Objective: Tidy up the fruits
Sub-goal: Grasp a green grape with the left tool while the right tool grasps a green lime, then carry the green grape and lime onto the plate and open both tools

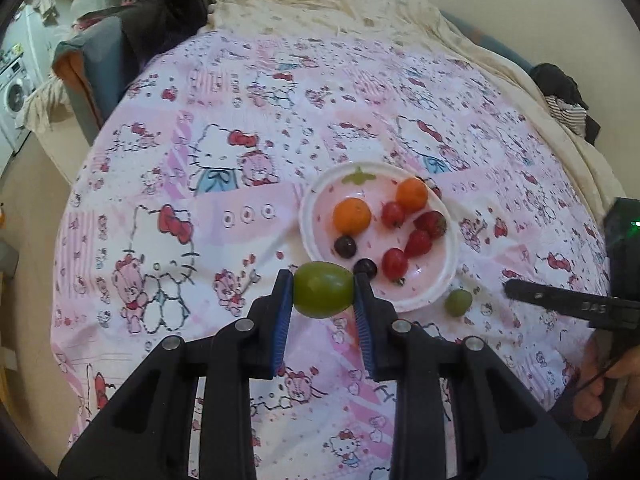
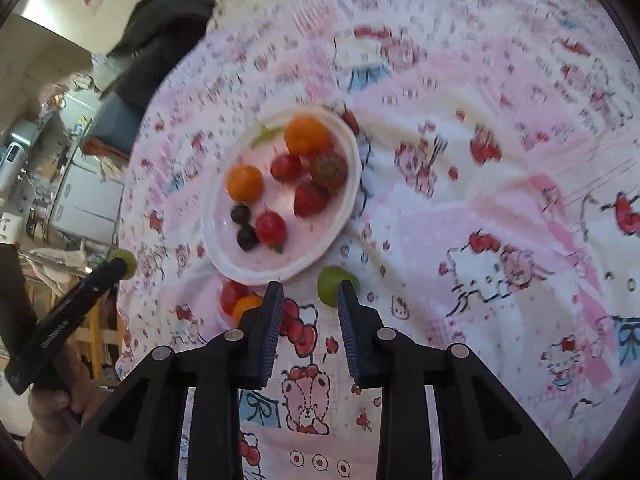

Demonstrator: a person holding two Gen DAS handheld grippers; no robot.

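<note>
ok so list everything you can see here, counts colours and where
plate: 1, white rim, pink inside, on the cloth
orange fruits: 2, orange, on the plate
strawberries: 2, red, on the plate
cherry tomatoes: 2, red, on the plate
dark grapes: 2, near-black, plate's near side
stray fruits: 2, one red, one orange, on the cloth beside the plate
green fruits: 2, green, one held, one on the cloth
cloth: 1, pink-white cartoon print, underneath everything
left gripper: 1, black, shut on a green fruit
right gripper: 1, black, shut, empty, by the unheld green fruit
</note>
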